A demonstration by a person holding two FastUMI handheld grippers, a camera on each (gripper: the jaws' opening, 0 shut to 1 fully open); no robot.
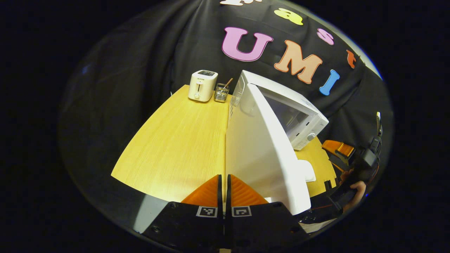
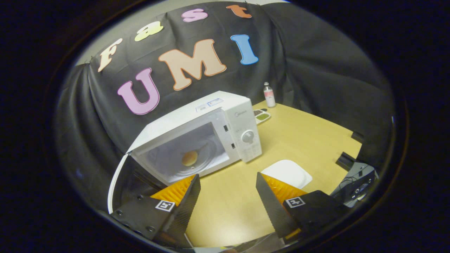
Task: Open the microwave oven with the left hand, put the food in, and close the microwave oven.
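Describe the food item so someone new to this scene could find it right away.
Start at the white microwave on the wooden table; its door is swung open. Look inside the cavity at the glass turntable. The food is the small round golden-brown piece lying there, the sole warm-coloured thing in the pale interior.

Bystanders on the wooden table (image 1: 175, 140)

A toaster (image 1: 202, 85) stands beside a wire holder (image 1: 221, 92); elsewhere, a bottle (image 2: 269, 95), a small tray (image 2: 262, 115) and a white plate (image 2: 286, 173).
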